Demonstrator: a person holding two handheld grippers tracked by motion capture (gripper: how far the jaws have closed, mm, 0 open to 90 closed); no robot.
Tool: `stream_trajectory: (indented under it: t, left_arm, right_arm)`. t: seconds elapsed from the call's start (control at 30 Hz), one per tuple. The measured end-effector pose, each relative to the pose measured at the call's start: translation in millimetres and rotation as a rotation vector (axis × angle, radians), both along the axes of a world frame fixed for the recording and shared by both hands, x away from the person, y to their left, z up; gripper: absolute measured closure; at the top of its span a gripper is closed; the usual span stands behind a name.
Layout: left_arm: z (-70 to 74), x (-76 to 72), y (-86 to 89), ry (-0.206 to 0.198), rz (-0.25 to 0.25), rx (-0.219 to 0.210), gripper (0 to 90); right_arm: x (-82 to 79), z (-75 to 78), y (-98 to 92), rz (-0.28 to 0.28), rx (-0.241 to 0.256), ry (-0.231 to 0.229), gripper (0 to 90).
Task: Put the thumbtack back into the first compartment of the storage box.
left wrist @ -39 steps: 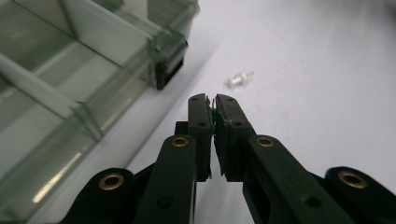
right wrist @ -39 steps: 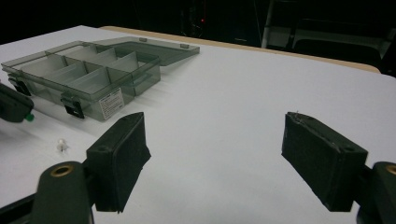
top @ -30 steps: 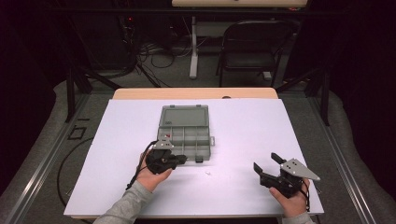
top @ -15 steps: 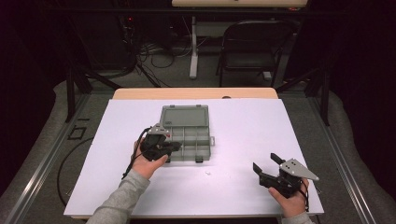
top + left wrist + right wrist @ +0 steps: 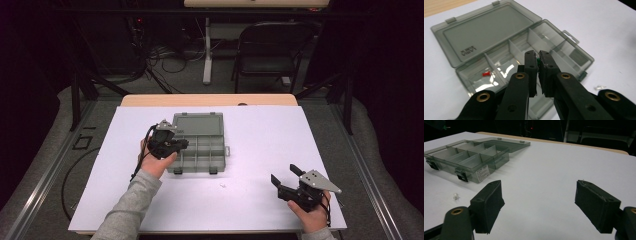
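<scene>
— Left gripper [image 5: 537,62]?
— Jaws nearly shut, pinching a small green pin [image 5: 538,61], mostly hidden, over the open grey translucent plastic compartment box [image 5: 564,45].
— Right gripper [image 5: 539,202]?
— Jaws wide apart, empty, above the white worktop [image 5: 549,170].

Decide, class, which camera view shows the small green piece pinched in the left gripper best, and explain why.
The left gripper view: the green piece sits close up between the shut jaws of the left gripper, above the open compartment box. The high view gives the left gripper small, the piece too tiny to tell. The right gripper view catches a green speck at its top-left corner.
</scene>
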State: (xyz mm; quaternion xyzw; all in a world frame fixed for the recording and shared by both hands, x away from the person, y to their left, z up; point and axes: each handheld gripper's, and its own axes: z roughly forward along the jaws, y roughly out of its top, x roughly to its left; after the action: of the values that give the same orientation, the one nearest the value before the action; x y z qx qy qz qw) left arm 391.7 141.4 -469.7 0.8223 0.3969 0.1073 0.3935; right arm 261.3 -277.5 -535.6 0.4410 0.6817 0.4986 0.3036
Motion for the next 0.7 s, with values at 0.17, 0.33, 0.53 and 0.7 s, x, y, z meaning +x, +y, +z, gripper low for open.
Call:
stream_trajectory:
  t: [0.17,0.33,0.53,0.7]
  left_arm:
    - [-0.6,9.1,8.3,0.007,0.037,-0.008,85.4]
    - [-1.2,16.0,16.6,0.011,0.078,-0.008,85.4]
    - [-8.9,19.9,21.8,0.022,0.104,0.007,85.3]
    - [-18.5,22.8,24.0,0.035,0.120,0.017,85.3]
  right_arm:
    - [0.3,-0.4,0.6,0.002,-0.004,-0.001,21.5]
    - [0.5,-0.8,0.5,0.000,-0.008,0.001,21.5]
    - [0.5,-0.8,0.4,0.002,-0.006,-0.002,21.4]
    - [0.0,-0.3,0.3,0.004,-0.008,-0.002,21.5]
